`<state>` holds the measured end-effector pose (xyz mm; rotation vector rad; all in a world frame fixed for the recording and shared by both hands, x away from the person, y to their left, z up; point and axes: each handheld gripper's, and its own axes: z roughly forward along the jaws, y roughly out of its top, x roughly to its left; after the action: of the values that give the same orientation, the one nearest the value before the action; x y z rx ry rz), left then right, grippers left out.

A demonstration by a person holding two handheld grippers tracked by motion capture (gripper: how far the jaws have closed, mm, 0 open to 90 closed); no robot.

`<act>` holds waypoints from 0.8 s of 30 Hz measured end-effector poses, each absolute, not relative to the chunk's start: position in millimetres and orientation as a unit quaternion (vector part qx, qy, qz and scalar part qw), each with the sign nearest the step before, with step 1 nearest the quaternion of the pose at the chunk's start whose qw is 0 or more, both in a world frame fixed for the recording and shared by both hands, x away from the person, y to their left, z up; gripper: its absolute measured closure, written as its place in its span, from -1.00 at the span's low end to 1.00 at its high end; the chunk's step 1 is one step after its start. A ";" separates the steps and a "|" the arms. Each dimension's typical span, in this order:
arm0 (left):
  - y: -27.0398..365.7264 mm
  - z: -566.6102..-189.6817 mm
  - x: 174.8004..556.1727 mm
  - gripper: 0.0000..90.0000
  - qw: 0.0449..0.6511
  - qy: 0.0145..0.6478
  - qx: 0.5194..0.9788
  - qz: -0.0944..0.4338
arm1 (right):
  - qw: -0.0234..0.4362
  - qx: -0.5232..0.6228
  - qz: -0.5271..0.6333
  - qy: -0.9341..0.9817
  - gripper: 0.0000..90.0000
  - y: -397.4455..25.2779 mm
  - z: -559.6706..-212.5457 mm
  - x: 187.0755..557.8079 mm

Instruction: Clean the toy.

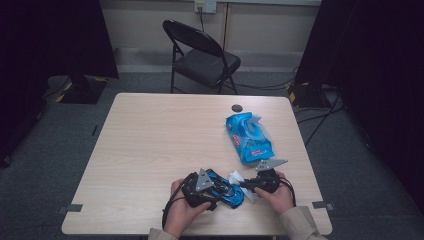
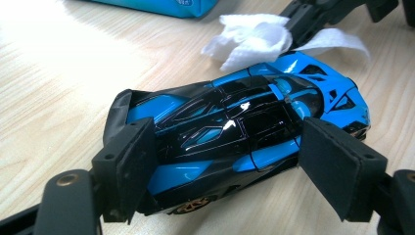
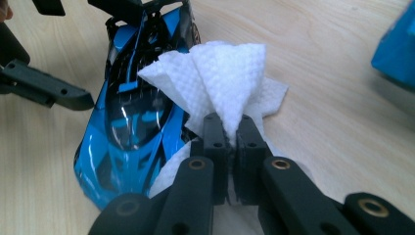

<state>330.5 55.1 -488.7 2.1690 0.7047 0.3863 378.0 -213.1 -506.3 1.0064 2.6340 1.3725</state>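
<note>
The table (image 1: 150, 150) is seen with work confined to its near edge; a folding chair (image 1: 202, 55) stands beyond the far side. A blue wipes pack (image 1: 248, 137) lies on the right half of the table, flap raised, with a small dark disc (image 1: 236, 107) near its far end.

The toy car (image 2: 235, 142), blue and black, rests on the table at the near edge, between the two hands. It is bracketed by the left gripper (image 2: 230, 161): one pad is pressed to the tail, the other sits at the flank with a slight gap visible, so the grasp is judged partial rather than firm.

The white wipe (image 3: 222, 88) is pinched tight in the right gripper (image 3: 229, 147), jaws clenched on its bunched root, the loose fan draped against the car's roof.

Risks, as judged:
- Car may be pushed out sideways under wiping pressure, since only one pad is clearly seated on glossy bodywork.
- Wipe may be pulled through the jaws if it is dragged over vents or the rear wing, where snagging is likely.
- Hard jaw tips may scrape paint if the fan folds back.
</note>
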 end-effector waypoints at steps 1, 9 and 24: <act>55.0 -488.6 330.5 -0.51 0.402 0.279 0.859 0.153 | 0.003 0.320 0.438 0.840 0.93 -214.4 -506.4 377.0; 54.0 -488.8 330.0 -0.51 0.404 0.278 0.858 0.152 | 0.011 0.315 0.438 0.842 0.93 -224.5 -506.3 364.8; 54.9 -489.1 329.9 -0.51 0.404 0.276 0.858 0.154 | 0.007 0.318 0.444 0.838 0.93 -248.4 -490.2 355.3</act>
<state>329.9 54.9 -489.1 2.1674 0.6967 0.3887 355.3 -248.4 -490.2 0.9939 2.6194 1.3885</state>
